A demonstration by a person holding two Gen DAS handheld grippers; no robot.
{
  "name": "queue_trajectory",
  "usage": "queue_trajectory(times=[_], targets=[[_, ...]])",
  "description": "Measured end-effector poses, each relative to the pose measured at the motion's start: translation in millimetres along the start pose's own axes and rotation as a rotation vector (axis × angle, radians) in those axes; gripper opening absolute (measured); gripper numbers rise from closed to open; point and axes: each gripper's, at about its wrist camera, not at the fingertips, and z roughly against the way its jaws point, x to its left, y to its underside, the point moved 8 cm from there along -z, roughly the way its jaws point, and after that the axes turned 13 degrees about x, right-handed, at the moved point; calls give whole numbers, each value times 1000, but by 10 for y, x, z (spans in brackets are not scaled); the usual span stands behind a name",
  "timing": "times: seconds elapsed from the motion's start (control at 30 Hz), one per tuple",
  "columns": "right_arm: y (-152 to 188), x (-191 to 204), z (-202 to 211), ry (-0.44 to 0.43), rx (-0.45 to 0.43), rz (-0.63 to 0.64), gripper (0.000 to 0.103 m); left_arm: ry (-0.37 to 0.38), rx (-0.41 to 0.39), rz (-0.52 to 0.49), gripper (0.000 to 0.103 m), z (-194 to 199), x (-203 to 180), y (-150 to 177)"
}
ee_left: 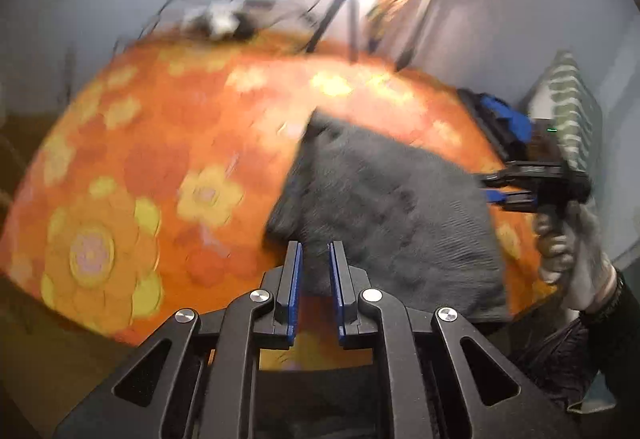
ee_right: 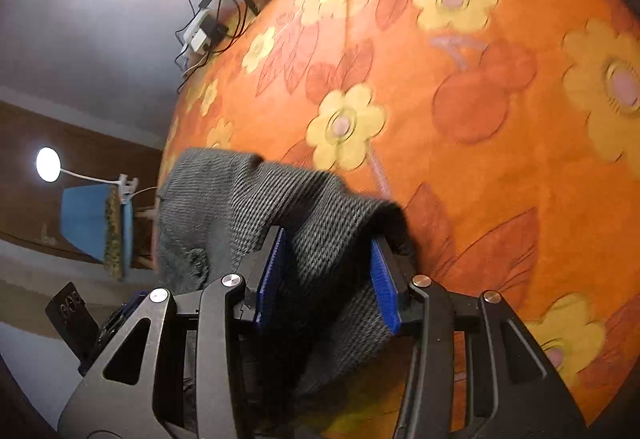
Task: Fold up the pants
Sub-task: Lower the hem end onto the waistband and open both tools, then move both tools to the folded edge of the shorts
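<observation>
- The grey pants (ee_left: 384, 215) are lying bunched on the orange flowered rug (ee_left: 160, 143), toward its right part in the left wrist view.
- The left gripper (ee_left: 315, 245) is hovering at the pants' near edge, jaws slightly parted, gripping nothing.
- The right gripper (ee_right: 330, 235) is standing wide apart, pants fabric (ee_right: 320, 223) draping loosely between its fingers, unpinched.
- A gloved hand (ee_left: 568, 251) is holding the right gripper beside the pants.
</observation>
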Motion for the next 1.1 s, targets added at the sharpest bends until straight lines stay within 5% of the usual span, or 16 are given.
queue_trajectory(times=[0.07,0.1,0.2,0.33,0.5,0.77,0.83,0.87,0.9,1.07,1.1], targets=[[-36,24,0,20,-12,19,29,42,11,-64,12,-32,-285,-38],[-50,23,-3,24,-15,19,10,65,25,-79,12,-96,-387,-43],[-58,77,26,36,-31,43,7,183,107,-127,12,-379,-776,-2],[-81,173,181,90,-92,118,5,204,165,-234,12,-661,-1249,86],[-231,-85,148,158,-118,83,4,124,296,-318,12,-1103,-1337,307],[-157,-80,271,-12,-79,32,10,138,212,-314,12,-747,-1357,314],[-81,12,280,4,-77,70,24,154,196,-331,24,-629,-1447,364],[-57,37,267,19,-76,83,29,150,190,-352,47,-589,-1519,402],[-37,59,231,29,-72,90,35,144,185,-372,59,-569,-1591,443],[-82,-12,77,68,-58,67,35,14,182,-512,59,-675,-1880,585],[-97,-23,73,71,-64,68,28,2,189,-522,59,-726,-1881,596]])
